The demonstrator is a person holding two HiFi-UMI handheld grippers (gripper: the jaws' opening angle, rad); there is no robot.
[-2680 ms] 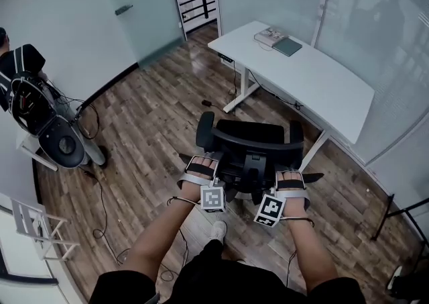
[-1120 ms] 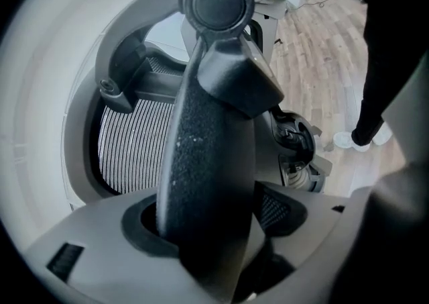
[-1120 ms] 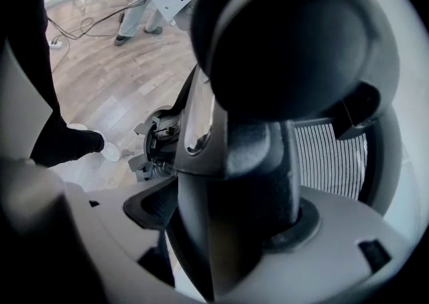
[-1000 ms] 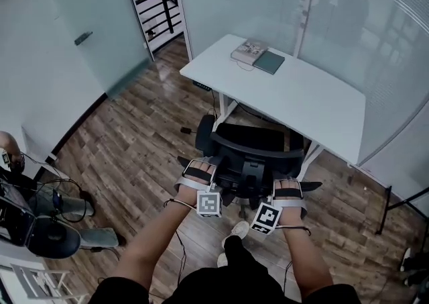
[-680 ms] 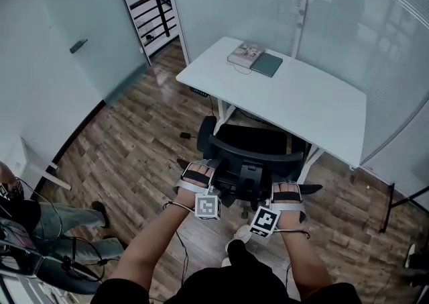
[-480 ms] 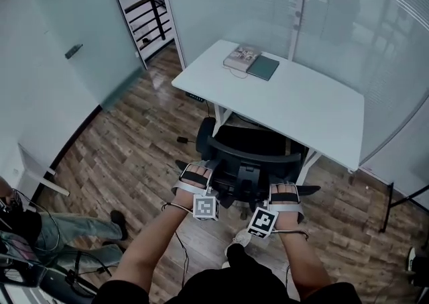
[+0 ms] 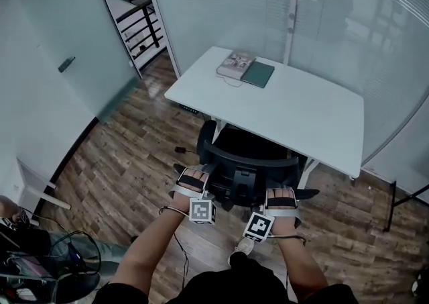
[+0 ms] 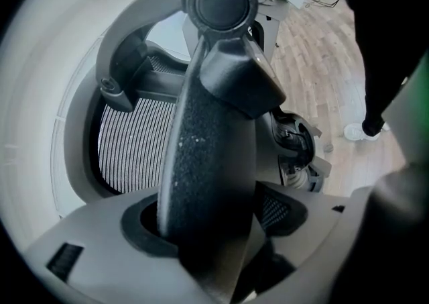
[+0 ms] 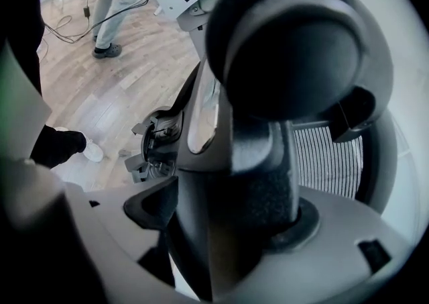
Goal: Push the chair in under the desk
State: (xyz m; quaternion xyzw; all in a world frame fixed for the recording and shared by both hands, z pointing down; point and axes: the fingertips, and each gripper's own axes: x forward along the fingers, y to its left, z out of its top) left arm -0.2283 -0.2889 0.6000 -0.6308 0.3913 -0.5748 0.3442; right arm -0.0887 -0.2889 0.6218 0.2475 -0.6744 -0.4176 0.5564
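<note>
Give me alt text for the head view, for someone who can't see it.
Seen from above, a person grips a black office chair by its backrest top with the left hand-held gripper and right hand-held gripper, the seat's front at a white desk's near edge. A book and a green notebook lie at the desk's far corner.

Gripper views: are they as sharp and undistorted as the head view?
No. Left gripper view: fisheye with dark corners, near jaw blurred, the chair mesh sharp. Right gripper view: the same. Head view: sharp up to the desk, mild bending at the borders.
</note>
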